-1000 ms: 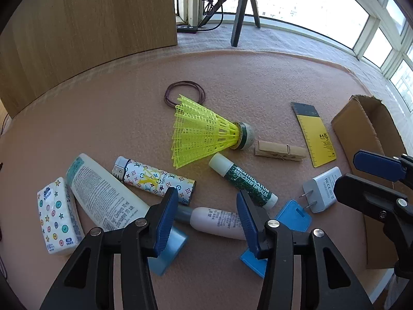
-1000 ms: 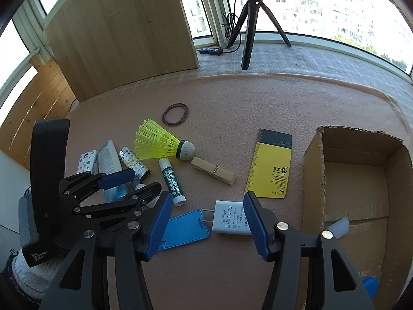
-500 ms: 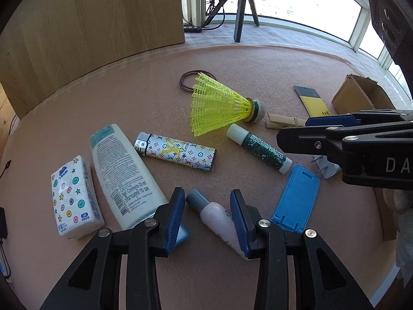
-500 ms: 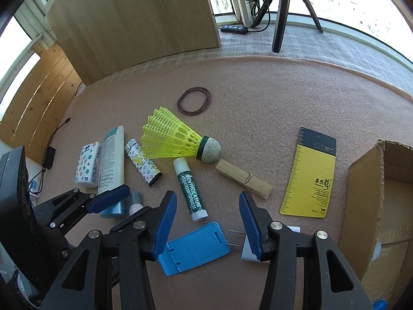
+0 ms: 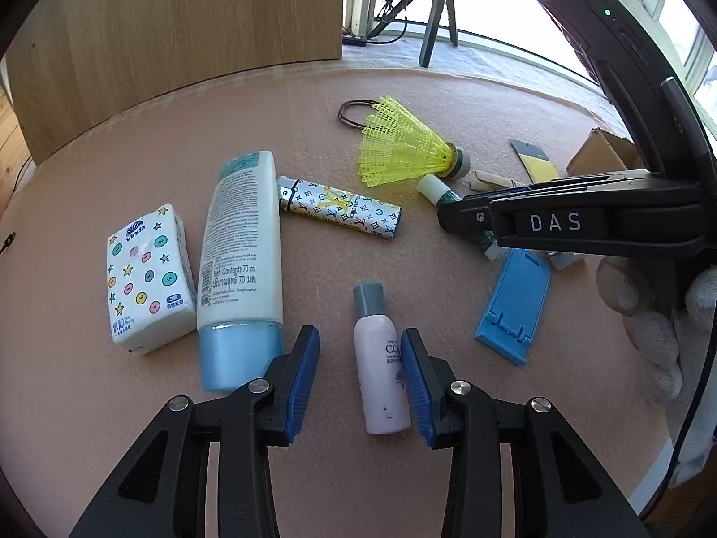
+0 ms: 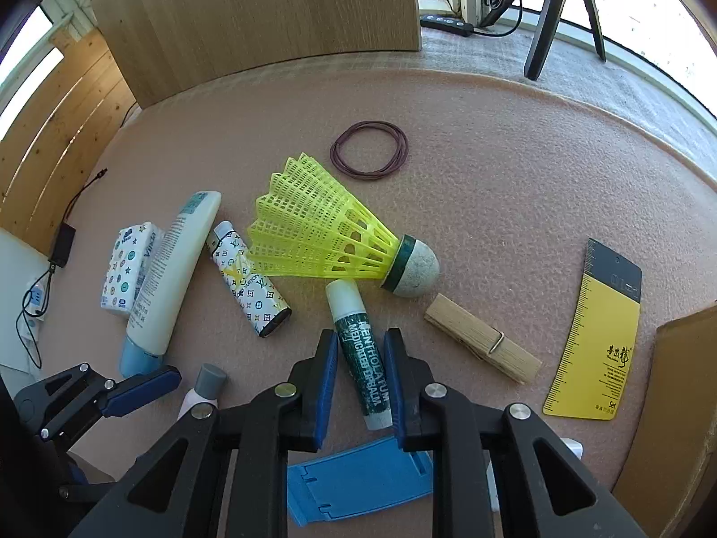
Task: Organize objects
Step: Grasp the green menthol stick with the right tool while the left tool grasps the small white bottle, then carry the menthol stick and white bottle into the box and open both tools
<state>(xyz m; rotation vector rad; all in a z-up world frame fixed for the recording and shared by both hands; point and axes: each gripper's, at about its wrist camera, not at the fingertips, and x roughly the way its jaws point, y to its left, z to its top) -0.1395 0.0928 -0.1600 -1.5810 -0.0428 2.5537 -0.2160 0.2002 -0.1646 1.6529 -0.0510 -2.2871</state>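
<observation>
Right wrist view: right gripper (image 6: 360, 381) closing around green-labelled white lip-balm stick (image 6: 360, 354).
Long axis parallel to fingers, lying on pink mat (image 6: 515, 170); left gripper (image 5: 360, 385) opening, astride small white bottle (image 5: 381, 376).

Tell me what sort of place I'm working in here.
Probably a home sunroom or enclosed balcony set up for recording: a pink padded table by wraparound windows, a camera tripod on the sill, and scattered household items such as a shuttlecock and tissue pack.
</observation>
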